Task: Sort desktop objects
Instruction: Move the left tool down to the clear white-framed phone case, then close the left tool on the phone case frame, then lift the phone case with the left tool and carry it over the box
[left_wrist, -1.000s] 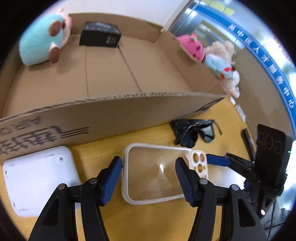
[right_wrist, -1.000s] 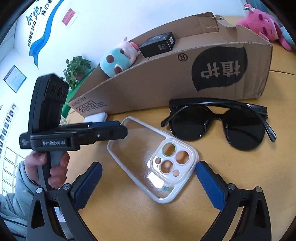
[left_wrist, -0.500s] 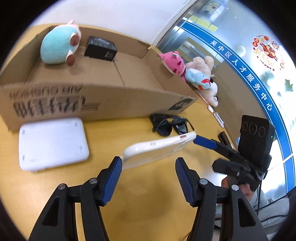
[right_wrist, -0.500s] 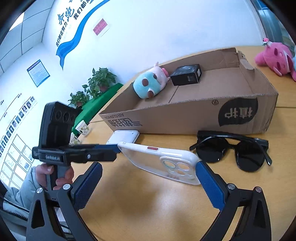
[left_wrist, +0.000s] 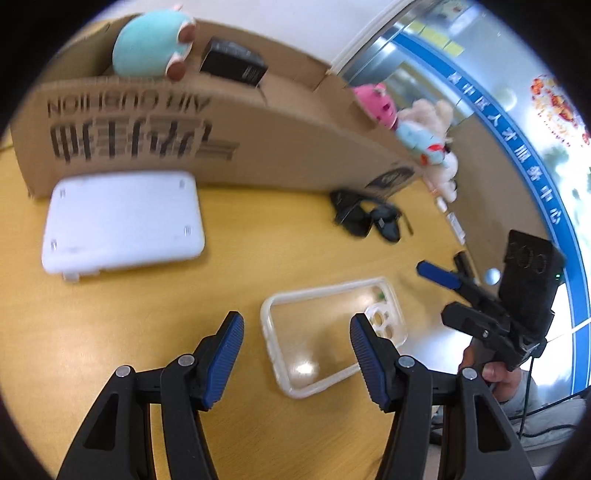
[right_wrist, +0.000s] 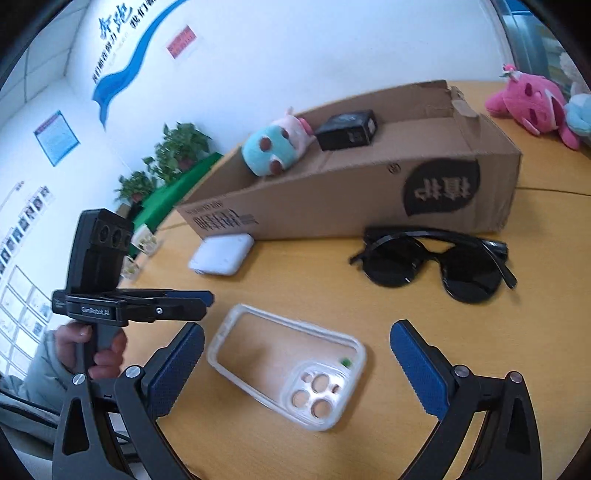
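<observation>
Left gripper (left_wrist: 297, 345): jaws apart, nothing gripped. Right gripper (right_wrist: 297, 363): jaws spread wide, likewise empty. One clear phone case (right_wrist: 288, 369) lies flat on the wooden table (right_wrist: 332, 288) in front of both (camera-cutout end toward the right gripper), touching neither pad. Beyond it: one pair of black sunglasses (right_wrist: 436, 264), one white flat device (left_wrist: 122, 219) against the cardboard box (right_wrist: 332, 199). Inside the box: one teal plush (right_wrist: 267, 151), one black carton (right_wrist: 347, 129). Nothing lies between case and box.
</observation>
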